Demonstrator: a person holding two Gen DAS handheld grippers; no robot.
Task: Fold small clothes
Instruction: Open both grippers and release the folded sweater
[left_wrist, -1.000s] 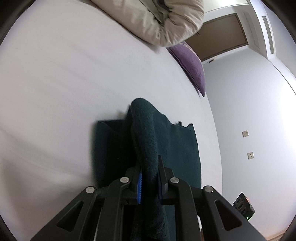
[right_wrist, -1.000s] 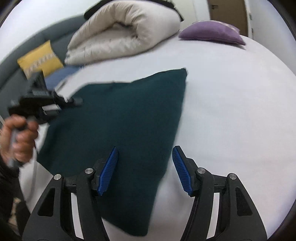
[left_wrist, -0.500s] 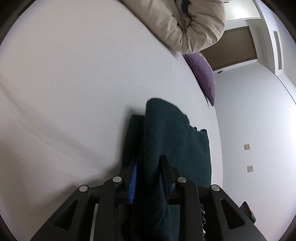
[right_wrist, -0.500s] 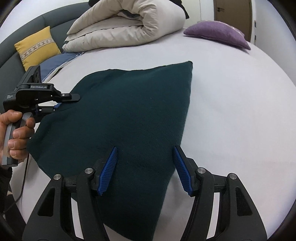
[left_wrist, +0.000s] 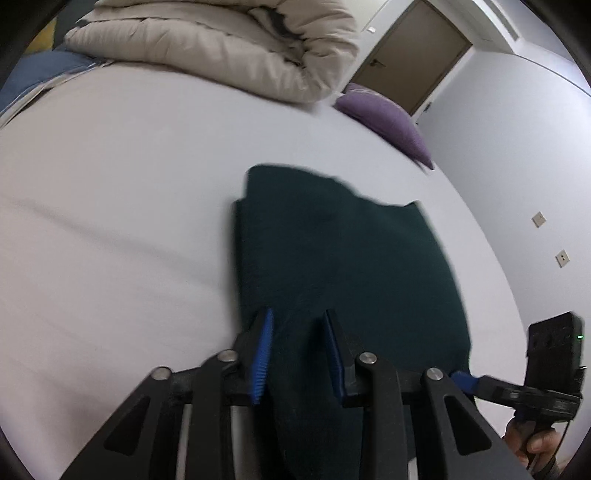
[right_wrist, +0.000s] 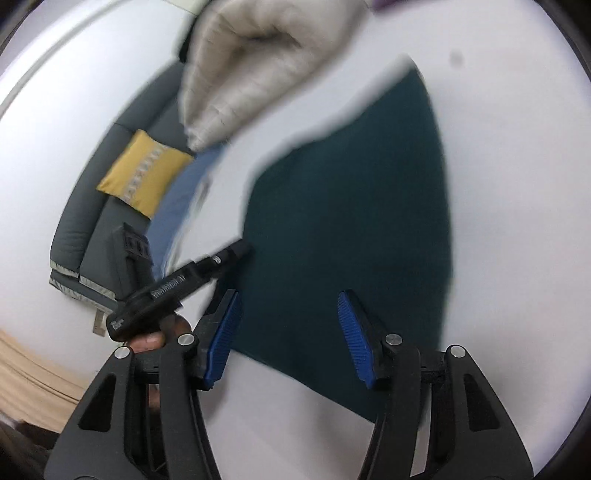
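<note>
**Mara:** Dark-green fleece cloth (left_wrist: 343, 266), a soft rectangular piece, lay on the white bed sheet (left_wrist: 110, 206), with one layer already doubled over another along its far left edge. It sat near the foot of the bed, well apart from the rolled beige duvet (left_wrist: 221, 40) and the purple cushion (left_wrist: 388, 122).

**Ilan:** And the left hand-held gripper (left_wrist: 298, 350)?

**Mara:** Its blue pads stood partly apart with a strip of the cloth running up between them. From that view she could not tell whether they pressed the fabric or merely straddled it. If they pinched only loosely, the edge could slide out during a lift and the fold would collapse.

**Ilan:** What of the right hand-held gripper (right_wrist: 290, 332)?

**Mara:** Its jaws were closing over the near part of the cloth, the pads still clear of it on both sides. The risk she saw was in the bite: closing flat onto thick fleece might gather the sheet too, or catch just the top layer, dragging the layers out of line.

**Ilan:** The two tools looked close together.

**Mara:** They were. In the right wrist view the left tool sat just beside the right one's left finger. A careless move could knock them together and skew the cloth. Blur in both views also suggested quick hands, which would make a clean, square edge harder.
</note>
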